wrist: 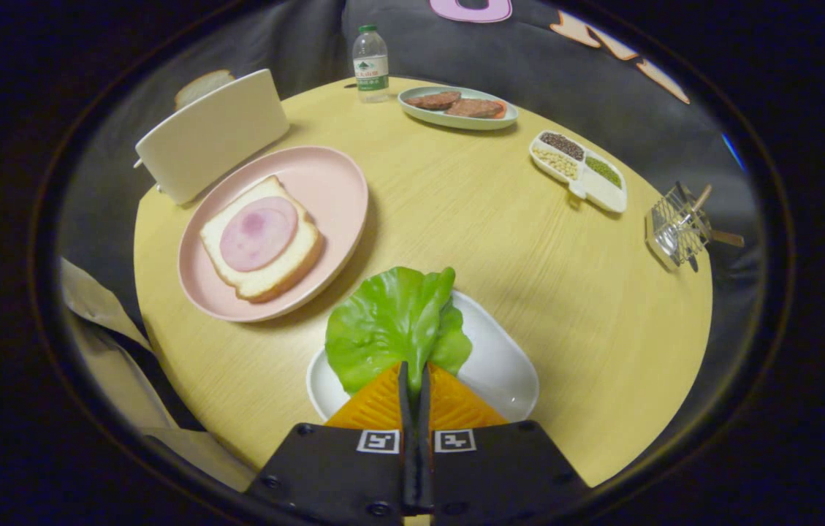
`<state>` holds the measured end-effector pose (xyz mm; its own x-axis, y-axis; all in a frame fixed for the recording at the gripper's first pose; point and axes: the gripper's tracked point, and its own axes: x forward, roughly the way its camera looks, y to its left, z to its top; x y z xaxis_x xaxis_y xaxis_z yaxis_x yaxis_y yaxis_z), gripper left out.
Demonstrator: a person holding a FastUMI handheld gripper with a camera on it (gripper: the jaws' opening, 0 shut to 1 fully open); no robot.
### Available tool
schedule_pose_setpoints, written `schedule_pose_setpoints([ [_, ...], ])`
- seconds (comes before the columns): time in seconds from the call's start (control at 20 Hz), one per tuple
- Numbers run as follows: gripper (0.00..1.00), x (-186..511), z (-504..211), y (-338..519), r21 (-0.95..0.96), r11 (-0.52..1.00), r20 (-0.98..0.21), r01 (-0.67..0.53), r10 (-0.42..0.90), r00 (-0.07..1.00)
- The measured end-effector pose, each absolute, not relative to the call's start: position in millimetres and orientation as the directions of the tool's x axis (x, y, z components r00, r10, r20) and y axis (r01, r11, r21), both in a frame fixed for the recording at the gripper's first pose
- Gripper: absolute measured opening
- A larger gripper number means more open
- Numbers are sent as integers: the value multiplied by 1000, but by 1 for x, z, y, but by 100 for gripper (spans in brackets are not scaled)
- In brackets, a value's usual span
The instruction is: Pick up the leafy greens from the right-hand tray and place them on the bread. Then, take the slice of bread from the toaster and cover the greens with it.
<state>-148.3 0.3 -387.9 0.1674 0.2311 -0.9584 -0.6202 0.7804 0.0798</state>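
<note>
A green lettuce leaf (392,325) sticks up from between my fingers, and my gripper (413,374) is shut on its near edge. It hangs just above the white oval tray (503,361). Beyond and to the left, a pink plate (332,190) carries a slice of bread (277,267) topped with a round pink ham slice (259,232). Behind that plate stands a white toaster (211,133) with a second bread slice (202,86) poking out of its top.
The round wooden table (500,241) also holds a water bottle (370,64) at the back, a green plate with meat patties (457,107), a white divided dish of grains (579,169) and a wire rack (677,228) at the right edge.
</note>
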Motion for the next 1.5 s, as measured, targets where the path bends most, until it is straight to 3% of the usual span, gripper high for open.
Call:
schedule_pose_setpoints([
  [0.25, 3, -143, -356, 12, 102, 804, -944, -586, 264, 198],
  [0.85, 3, -136, -306, 64, 121, 764, -917, -634, 331, 224],
  [1.5, 4, -137, -301, 149, 174, 653, -904, -737, 403, 144],
])
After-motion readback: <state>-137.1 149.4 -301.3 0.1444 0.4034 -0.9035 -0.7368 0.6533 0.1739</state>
